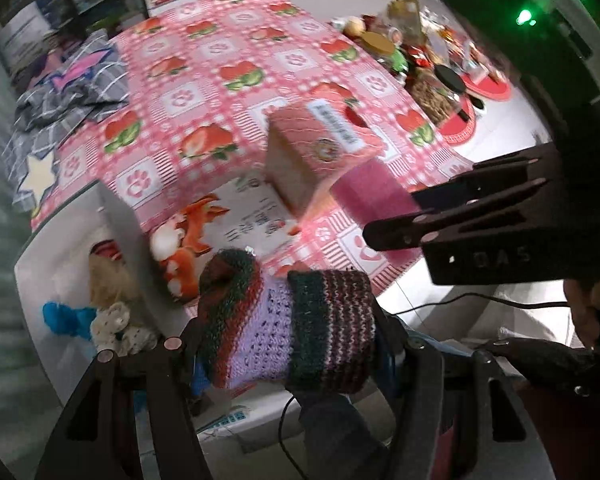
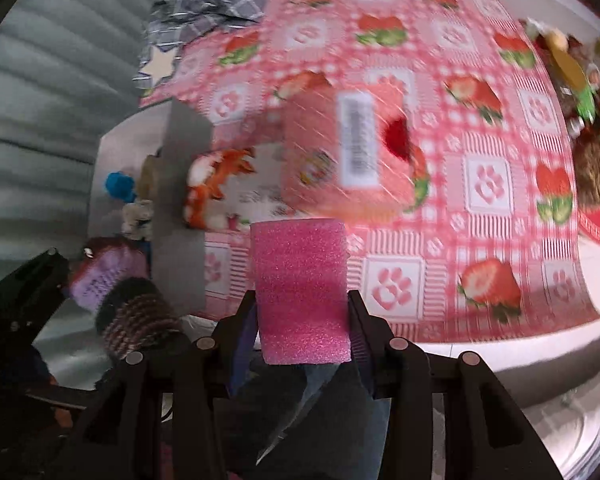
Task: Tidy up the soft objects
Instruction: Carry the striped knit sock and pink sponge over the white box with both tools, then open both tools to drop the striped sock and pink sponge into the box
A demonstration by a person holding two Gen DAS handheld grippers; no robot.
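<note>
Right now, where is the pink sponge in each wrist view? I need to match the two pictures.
Left wrist view: the pink sponge sits right of centre, ahead of the right gripper's fingers, partly behind the pink box.
Right wrist view: the pink sponge is low at centre, clamped in the right gripper.
Shared landmark: the pink box, just beyond the sponge in both views.

Evenly and softly lit, without hard shadows. Heavy motion blur across the pink strawberry-print tablecloth [image 2: 440, 128] and the pink cardboard box [image 2: 348, 152]. Strong fisheye bending near every rim. Green glare at one o'clock, left view.
</note>
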